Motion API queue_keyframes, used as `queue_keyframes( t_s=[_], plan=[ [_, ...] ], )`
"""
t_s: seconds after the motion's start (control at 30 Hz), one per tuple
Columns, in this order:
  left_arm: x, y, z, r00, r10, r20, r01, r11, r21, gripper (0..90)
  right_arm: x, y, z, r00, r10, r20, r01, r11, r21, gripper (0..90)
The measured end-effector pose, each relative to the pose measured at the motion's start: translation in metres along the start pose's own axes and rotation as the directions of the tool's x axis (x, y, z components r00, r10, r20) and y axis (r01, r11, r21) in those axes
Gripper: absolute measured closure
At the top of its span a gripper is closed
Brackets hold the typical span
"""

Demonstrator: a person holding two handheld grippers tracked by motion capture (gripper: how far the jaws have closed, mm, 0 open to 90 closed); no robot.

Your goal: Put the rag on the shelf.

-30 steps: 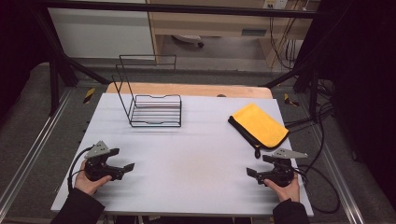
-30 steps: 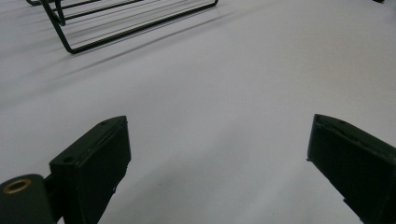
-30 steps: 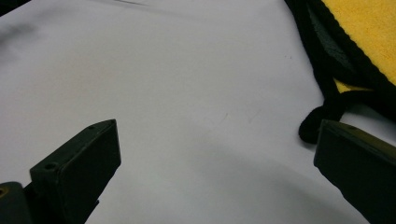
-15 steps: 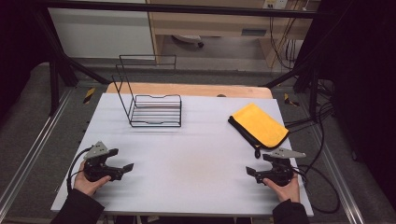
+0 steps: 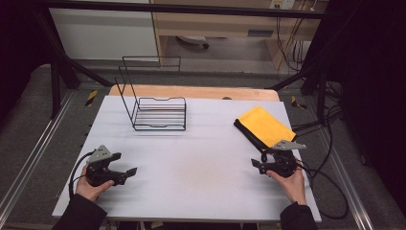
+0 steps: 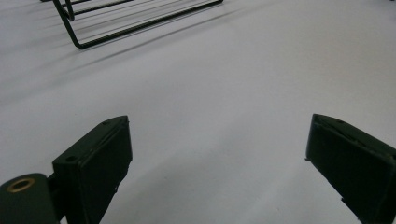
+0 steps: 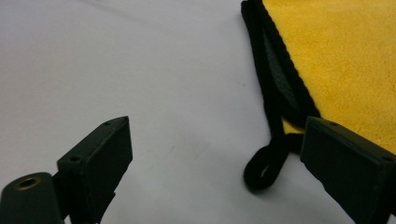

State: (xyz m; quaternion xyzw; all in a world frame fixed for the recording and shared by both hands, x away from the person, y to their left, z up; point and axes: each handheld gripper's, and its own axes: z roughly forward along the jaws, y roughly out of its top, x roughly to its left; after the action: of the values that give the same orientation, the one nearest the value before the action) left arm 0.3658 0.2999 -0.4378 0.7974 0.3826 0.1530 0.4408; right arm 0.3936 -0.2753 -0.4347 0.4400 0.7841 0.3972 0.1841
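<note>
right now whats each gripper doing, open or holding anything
Left gripper: open, holding nothing.
Right gripper: open, jaws have just been closing a little, nothing between them; the yellow cloth lies beside one jaw.

No readable text, label, brand or number appeared on anything (the yellow-and-black striped markers on the floor beside the table's far corners carried no words).

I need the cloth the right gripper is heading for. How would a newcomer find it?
Start at the white table and go to its right edge, across from the black wire rack. There lies a folded yellow cloth with black trim and a small black hanging loop, just beyond the right gripper; nothing else on the table is yellow.
</note>
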Motion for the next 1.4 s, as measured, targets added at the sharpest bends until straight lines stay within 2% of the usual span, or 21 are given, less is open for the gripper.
queue_keyframes(
  t_s=[0.07,0.1,0.13,0.2,0.27,0.43,0.47,0.6,0.63,0.67,0.7,0.73,0.87,1.0,1.1,1.23,1.4],
  plan=[
    [0.0,0.0,0.0,1.0,0.0,-0.001,0.0,1.0,0.0,6.9,-0.006,0.004,0.007,0.9996,-0.018,0.019,0.018,1.0,0.02,19.5],
    [0.0,0.0,0.0,1.0,0.0,-0.001,0.0,1.0,0.0,6.9,-0.006,0.004,0.007,0.9996,-0.018,0.019,0.018,1.0,0.02,19.5],
    [0.0,0.0,0.0,1.0,0.0,-0.001,0.0,1.0,0.0,7.0,-0.011,0.007,0.014,0.9988,-0.026,0.042,0.025,0.999,0.042,23.3],
    [0.0,0.0,0.0,1.0,-0.001,-0.001,0.001,1.0,0.001,7.1,-0.014,0.008,0.018,0.9985,-0.025,0.049,0.022,0.999,0.046,25.0],
    [0.0,0.0,0.0,1.0,0.002,0.0,-0.002,1.0,0.004,7.4,-0.021,0.013,0.027,0.9961,-0.048,0.073,0.043,0.996,0.076,28.2],
    [0.0,0.0,0.001,1.0,0.003,0.002,-0.003,1.0,0.008,7.9,-0.031,0.017,0.037,0.9931,-0.073,0.092,0.065,0.995,0.081,36.3],
    [0.0,0.0,0.001,1.0,0.003,0.002,-0.003,1.0,0.008,8.0,-0.031,0.017,0.037,0.9931,-0.073,0.092,0.065,0.995,0.081,36.3],
    [0.0,-0.001,0.002,1.0,0.0,0.003,0.0,1.0,0.007,8.3,-0.036,0.02,0.043,0.9879,-0.112,0.107,0.101,0.989,0.106,47.6],
    [0.0,-0.001,0.002,1.0,0.0,0.003,0.0,1.0,0.007,8.4,-0.036,0.02,0.043,0.9879,-0.112,0.107,0.101,0.989,0.106,47.6],
    [0.0,-0.001,0.002,1.0,0.0,0.003,0.0,1.0,0.006,8.5,-0.037,0.02,0.045,0.9848,-0.132,0.113,0.119,0.987,0.112,50.7],
    [0.0,-0.001,0.002,1.0,0.0,0.003,0.0,1.0,0.006,8.6,-0.037,0.02,0.045,0.9848,-0.132,0.113,0.119,0.987,0.112,50.7],
    [0.0,-0.001,0.002,1.0,0.0,0.004,0.0,1.0,0.006,8.7,-0.037,0.019,0.047,0.9801,-0.157,0.122,0.143,0.983,0.119,51.9],
    [-0.001,0.0,0.003,1.0,0.003,0.007,-0.003,0.9999,0.012,8.8,-0.036,0.019,0.047,0.9765,-0.176,0.124,0.162,0.98,0.12,53.1],
    [-0.001,-0.001,0.003,1.0,0.005,0.009,-0.005,0.9999,0.014,9.0,-0.038,0.02,0.047,0.9757,-0.178,0.128,0.163,0.979,0.121,60.2],
    [0.0,-0.001,0.003,1.0,0.002,0.008,-0.002,0.9999,0.014,9.2,-0.04,0.021,0.047,0.9719,-0.191,0.137,0.173,0.976,0.133,69.1],
    [0.0,-0.001,0.004,1.0,0.003,0.009,-0.004,0.9998,0.019,9.4,-0.04,0.023,0.047,0.9675,-0.204,0.149,0.183,0.973,0.143,73.6],
    [0.0,-0.001,0.004,1.0,0.003,0.009,-0.004,0.9998,0.02,9.6,-0.04,0.025,0.046,0.9728,-0.165,0.163,0.142,0.98,0.142,78.7]
  ],
)
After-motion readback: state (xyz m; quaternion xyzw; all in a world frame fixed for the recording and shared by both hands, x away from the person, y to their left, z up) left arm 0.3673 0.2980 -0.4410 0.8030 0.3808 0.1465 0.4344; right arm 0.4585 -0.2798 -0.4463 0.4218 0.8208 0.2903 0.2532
